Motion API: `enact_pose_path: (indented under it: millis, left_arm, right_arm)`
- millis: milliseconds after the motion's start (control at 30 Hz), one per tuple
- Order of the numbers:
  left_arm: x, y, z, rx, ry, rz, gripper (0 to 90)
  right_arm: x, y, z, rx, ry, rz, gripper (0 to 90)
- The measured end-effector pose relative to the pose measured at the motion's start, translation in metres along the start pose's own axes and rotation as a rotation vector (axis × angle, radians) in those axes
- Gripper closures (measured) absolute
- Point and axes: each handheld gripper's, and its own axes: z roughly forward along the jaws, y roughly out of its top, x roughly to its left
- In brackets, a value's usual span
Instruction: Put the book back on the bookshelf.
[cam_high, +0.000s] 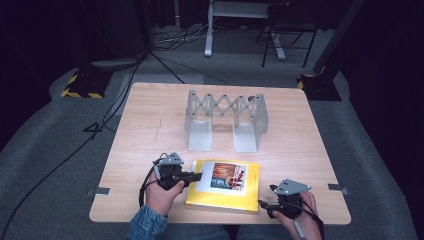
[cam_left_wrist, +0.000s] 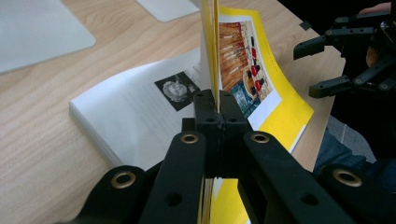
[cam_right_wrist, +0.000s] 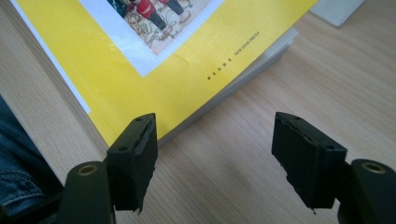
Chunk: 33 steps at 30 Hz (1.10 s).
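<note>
Your left gripper (cam_left_wrist: 217, 109) lies level, jaws clamped on the book (cam_high: 223, 185) cover's lifted edge. Your right gripper (cam_right_wrist: 217, 163) hovers by the book's corner over the worktop (cam_high: 150, 130), jaws open.

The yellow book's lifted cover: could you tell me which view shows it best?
The left gripper view: the left claw pinches the yellow cover, raised above the white pages. The high view shows the book small; the right gripper view its corner.

Dark recording lab: tripod stands (cam_high: 82, 82), floor cables (cam_high: 60, 160).
</note>
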Motion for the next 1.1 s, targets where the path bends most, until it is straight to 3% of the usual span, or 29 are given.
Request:
enact_pose_path:
  millis: [100, 333, 633, 900, 1100]
  left_arm:
    - [-0.008, 0.009, -0.003, -0.003, 0.017, 0.043, 89.4]
    - [-0.014, 0.025, -0.005, -0.005, -0.006, 0.048, 89.4]
    - [-0.026, 0.044, -0.009, -0.006, -0.047, 0.067, 89.4]
    - [-0.025, 0.051, -0.006, -0.01, -0.079, 0.06, 89.4]
    - [-0.021, 0.056, -0.004, -0.015, -0.089, 0.046, 89.3]
  right_arm:
    - [0.005, 0.002, -0.006, -0.042, -0.007, -0.021, 30.8]
    - [0.022, 0.012, -0.005, -0.104, 0.004, -0.107, 25.1]
    - [0.037, 0.022, 0.008, -0.152, 0.013, -0.163, 20.0]
    - [0.044, 0.024, 0.02, -0.179, 0.023, -0.195, 16.9]
    - [0.047, 0.027, 0.025, -0.188, -0.008, -0.219, 15.8]
